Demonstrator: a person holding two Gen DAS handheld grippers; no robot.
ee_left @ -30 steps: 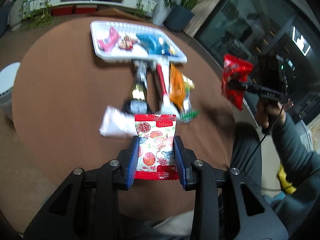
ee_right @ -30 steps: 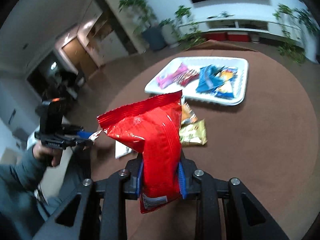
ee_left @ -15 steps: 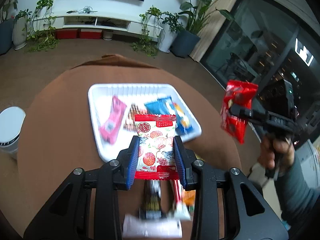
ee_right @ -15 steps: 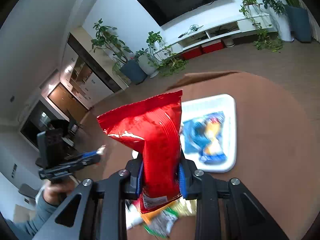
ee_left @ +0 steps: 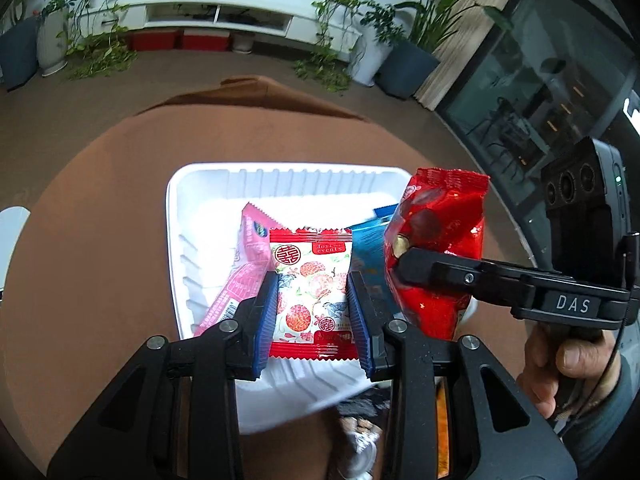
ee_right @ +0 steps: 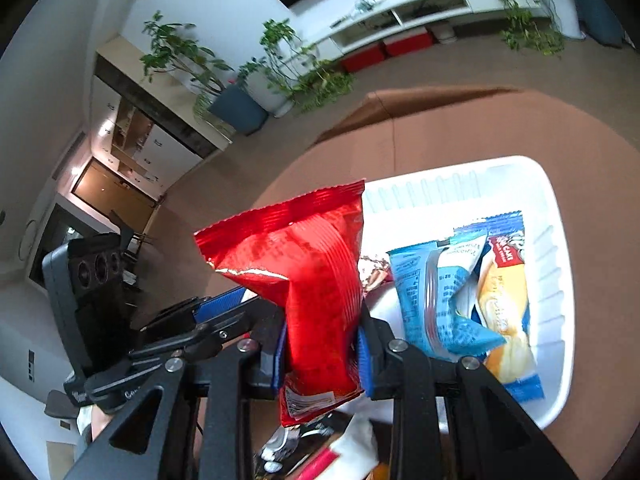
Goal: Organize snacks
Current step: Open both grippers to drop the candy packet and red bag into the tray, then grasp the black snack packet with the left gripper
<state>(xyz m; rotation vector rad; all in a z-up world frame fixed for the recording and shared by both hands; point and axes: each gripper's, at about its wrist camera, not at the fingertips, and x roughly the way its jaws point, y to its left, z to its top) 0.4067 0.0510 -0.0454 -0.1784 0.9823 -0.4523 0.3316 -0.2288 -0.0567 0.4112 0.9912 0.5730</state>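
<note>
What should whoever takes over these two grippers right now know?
Left gripper: shut on the white floral snack pack, held over the white tray.
Right gripper: shut on the red snack bag, at the tray's edge.
Done: a pink pack and blue packs lie in the tray.
Left: release both held snacks into the tray, then fetch the loose packs on the brown table.
</note>
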